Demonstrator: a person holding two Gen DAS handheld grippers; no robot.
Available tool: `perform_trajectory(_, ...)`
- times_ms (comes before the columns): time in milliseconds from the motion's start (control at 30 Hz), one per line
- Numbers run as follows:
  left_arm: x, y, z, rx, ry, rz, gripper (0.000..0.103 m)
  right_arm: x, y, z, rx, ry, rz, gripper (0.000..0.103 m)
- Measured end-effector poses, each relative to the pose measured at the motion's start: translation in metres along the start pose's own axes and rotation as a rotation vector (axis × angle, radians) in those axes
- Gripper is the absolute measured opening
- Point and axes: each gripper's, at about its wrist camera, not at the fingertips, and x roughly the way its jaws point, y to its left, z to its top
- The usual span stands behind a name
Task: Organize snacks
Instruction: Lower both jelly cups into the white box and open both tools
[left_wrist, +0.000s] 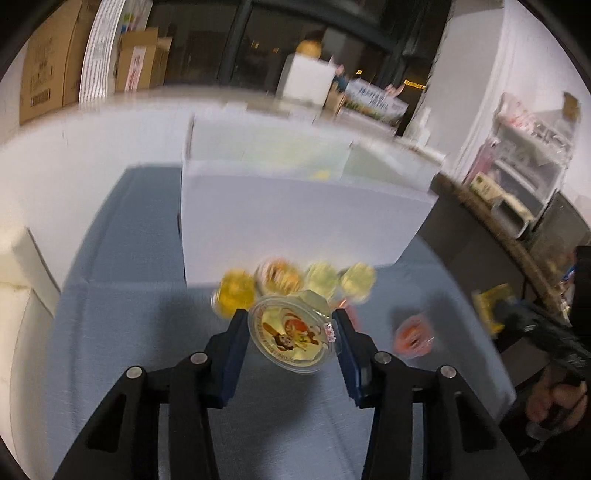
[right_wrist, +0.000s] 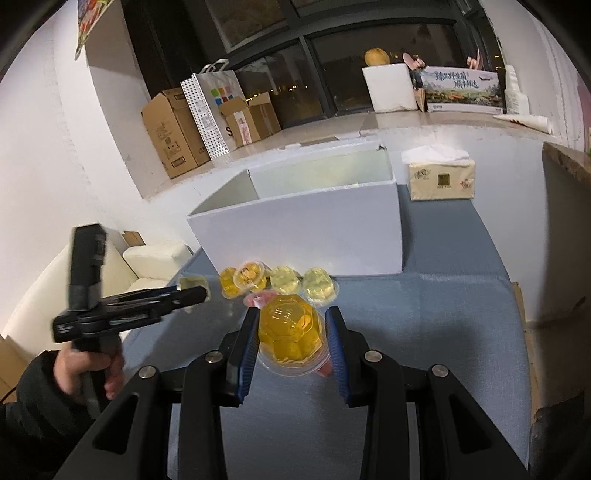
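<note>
Between the left gripper's (left_wrist: 291, 332) blue pads sits a jelly cup (left_wrist: 291, 334), lid facing the camera with a cartoon print; both pads press its rim, so it is gripped and seems lifted off the cloth (left_wrist: 122, 295). The left view is smeared by motion, so finer detail is lost. In the right wrist view the right gripper (right_wrist: 291, 334) likewise clamps an orange cup (right_wrist: 291, 332), seen base-up, its faceted body between the pads; a pink cup (right_wrist: 258, 299) lies partly hidden behind it.

Just beyond both grippers, a loose row of cups (right_wrist: 280, 282) rests on the blue cloth: yellow and orange ones at the left, two pale ones at the right, all close against the front wall of the white box (right_wrist: 314, 236). In the left view one more reddish cup (left_wrist: 413, 336) lies apart, to the right of the row. The box stands open; its inside looks mostly bare, though a small yellow spot shows in the left view. A tissue pack (right_wrist: 441, 181) sits past the box's right corner.

Judging by this, the step in hand is carrying picked cups to the box. Next, each gripper would need to rise above the front wall, move forward over the opening, and release there, taking care not to knock the row or squeeze the soft cups out of shape.
</note>
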Motion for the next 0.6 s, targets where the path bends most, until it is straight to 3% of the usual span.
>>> perform_trajectory(133,-0.017,-0.012,0.044,0.038,-0.076,-0.010,0.050,0.005,0.008,0.035,-0.045,-0.043,0.002,0.038)
perform_trajectory(267,-0.010,-0.017,0.094,0.060,-0.122,0.002,0.050,0.031,0.009,0.090,-0.057,-0.071,0.003,0.038)
perform_trajectory(367,0.010,-0.014,0.125,0.068,-0.118,0.028,0.050,0.053,0.003,0.123,-0.056,-0.068,-0.017,0.038)
perform_trajectory(533,0.046,-0.007,0.147,0.061,-0.048,0.057,0.051,0.098,-0.014,0.161,-0.036,-0.007,-0.062,0.039)
perform_trajectory(567,0.050,-0.006,0.148,0.058,-0.036,0.063,0.061,0.103,-0.018,0.164,-0.030,-0.003,-0.081,0.039)
perform_trajectory(600,0.054,-0.006,0.149,0.054,-0.023,0.075,0.086,0.108,-0.022,0.167,-0.018,0.003,-0.102,0.053)
